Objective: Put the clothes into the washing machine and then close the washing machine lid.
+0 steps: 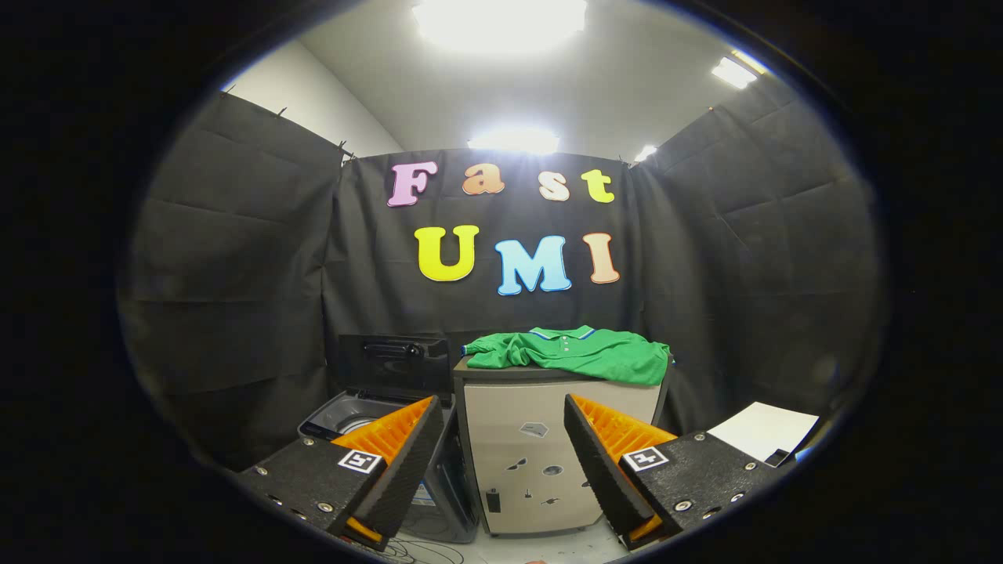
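Pickup is not yet begun: the gripper (501,462) is spread wide and empty. The green shirt (576,354) lies on the cabinet (548,454) at 12 o'clock beyond the fingers. The washing machine (368,407) stands at 10 o'clock, lid raised. An approach and grasp are called for next.

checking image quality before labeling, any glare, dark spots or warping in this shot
Gripper view: ceiling lights blow out to white glare; fisheye bends the booth walls; the green shirt on the cabinet is well lit and sharp; the washing machine beside it, lid up, sits in shadow, its drum dim; the open tool is near and crisp.
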Motion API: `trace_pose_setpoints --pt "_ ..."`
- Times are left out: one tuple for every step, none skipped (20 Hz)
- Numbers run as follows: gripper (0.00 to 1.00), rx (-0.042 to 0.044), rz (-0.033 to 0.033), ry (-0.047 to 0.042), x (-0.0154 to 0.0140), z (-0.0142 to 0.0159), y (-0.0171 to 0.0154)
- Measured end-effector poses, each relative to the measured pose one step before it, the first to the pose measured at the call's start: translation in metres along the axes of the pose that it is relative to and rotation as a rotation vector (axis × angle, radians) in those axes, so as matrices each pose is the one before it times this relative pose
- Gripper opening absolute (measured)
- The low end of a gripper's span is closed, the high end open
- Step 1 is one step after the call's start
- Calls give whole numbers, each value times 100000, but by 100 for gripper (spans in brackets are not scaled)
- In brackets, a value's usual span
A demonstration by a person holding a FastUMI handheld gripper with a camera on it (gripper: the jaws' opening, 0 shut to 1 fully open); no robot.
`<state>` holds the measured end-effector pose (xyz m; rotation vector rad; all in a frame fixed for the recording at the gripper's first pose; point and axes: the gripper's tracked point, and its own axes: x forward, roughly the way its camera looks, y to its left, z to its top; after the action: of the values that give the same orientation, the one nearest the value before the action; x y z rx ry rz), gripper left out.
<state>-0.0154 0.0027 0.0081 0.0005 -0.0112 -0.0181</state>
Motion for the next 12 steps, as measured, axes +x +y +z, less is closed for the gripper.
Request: trace_pose_setpoints --pt "96 -137 -160 -427 -24 251 -124" --pt "96 -160 -226 -504 145 389 -67" --pt "96 -173 -202 -448 81 276 -81" --pt "96 -287 -91 -542 221 464 -87" --pt "96 -372 -179 -203 428 382 -191" --pt "96 -305 -30 -220 424 496 -156" --pt "96 -161 -20 -427 445 573 -191" --pt "96 -51 42 -522 533 714 -243" --pt "96 -85 214 -415 606 594 -242" --pt "96 -307 -177 -318 649 601 -311" --pt "96 -398 -644 -452 586 636 -472" --pt "96 -112 -825 -269 610 546 -530"
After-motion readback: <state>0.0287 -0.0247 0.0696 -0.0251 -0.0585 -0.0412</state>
